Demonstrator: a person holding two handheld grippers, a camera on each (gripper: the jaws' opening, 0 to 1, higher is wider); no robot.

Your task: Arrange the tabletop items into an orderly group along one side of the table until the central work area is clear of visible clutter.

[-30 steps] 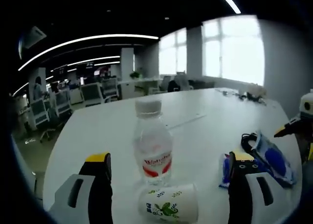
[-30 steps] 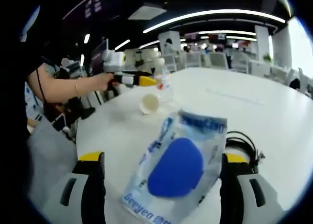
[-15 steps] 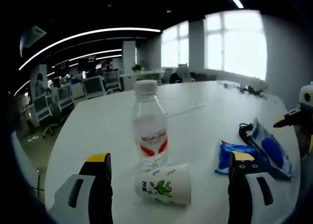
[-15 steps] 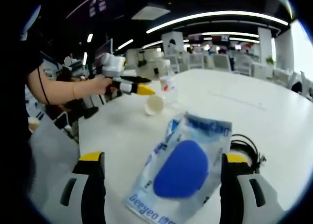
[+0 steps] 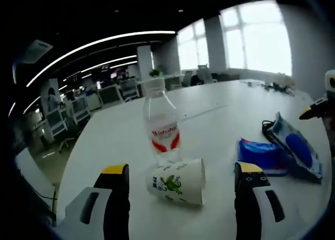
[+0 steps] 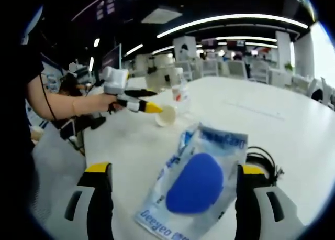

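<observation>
Between the wide left tongs [image 5: 181, 180], at 12 o'clock: toppled paper cup [image 5: 177, 181] touching upright water bottle [image 5: 163, 129]. Right tongs [image 6: 175, 189], wide, straddle blue mouse package [image 6: 196, 185] on white tabletop [image 6: 272, 119]; black cable [image 6: 261, 157] at 2 o'clock.

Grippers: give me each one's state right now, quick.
Left gripper: open, holding nothing; the tipped paper cup lies between its jaws.
Right gripper: open, holding nothing; the clear pouch lies between its jaws.
</observation>
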